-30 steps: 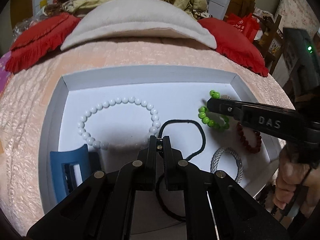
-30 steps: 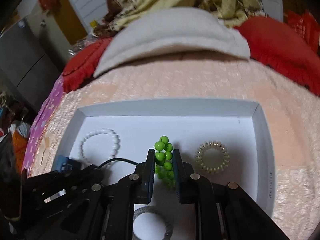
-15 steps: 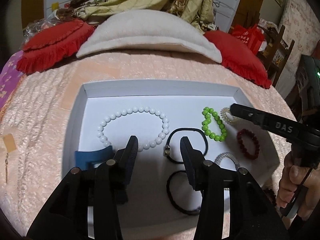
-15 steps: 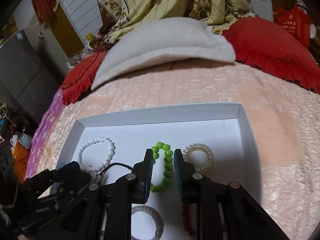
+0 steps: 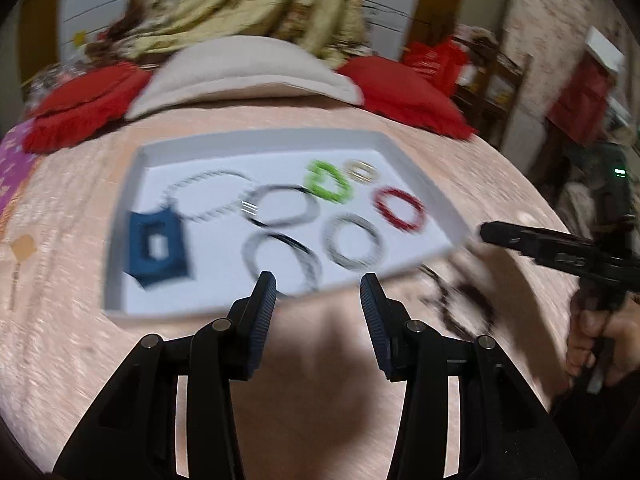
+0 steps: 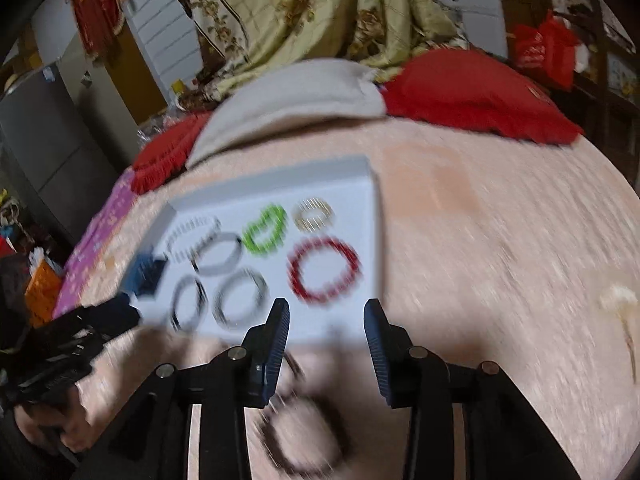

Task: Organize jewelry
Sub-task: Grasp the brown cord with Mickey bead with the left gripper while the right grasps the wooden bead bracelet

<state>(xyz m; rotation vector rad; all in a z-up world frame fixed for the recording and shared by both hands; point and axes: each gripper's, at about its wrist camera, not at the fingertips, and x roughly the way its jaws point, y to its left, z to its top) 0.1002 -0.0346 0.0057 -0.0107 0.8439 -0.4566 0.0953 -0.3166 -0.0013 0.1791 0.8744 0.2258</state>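
Both grippers, left (image 5: 318, 294) and right (image 6: 326, 320), point downward before the white tray (image 5: 436, 200), spread and empty; the right is opening; the dark bracelet (image 6: 302, 436) lies under it.

A white tray (image 5: 120, 240) lies on the pink bedspread (image 5: 460, 152). Inside it a green bead bracelet (image 5: 328, 182) sits near the far rim, a red one (image 5: 400, 208) just right of it, a blue clip (image 5: 158, 244) at the left wall. The left gripper (image 5: 318, 292) hangs empty at the tray's near edge, fingers (image 5: 264, 300) apart.

Bare bedspread (image 6: 500, 264) right of the crowded white tray (image 6: 372, 240); dark bracelet (image 6: 304, 436) lies in front.
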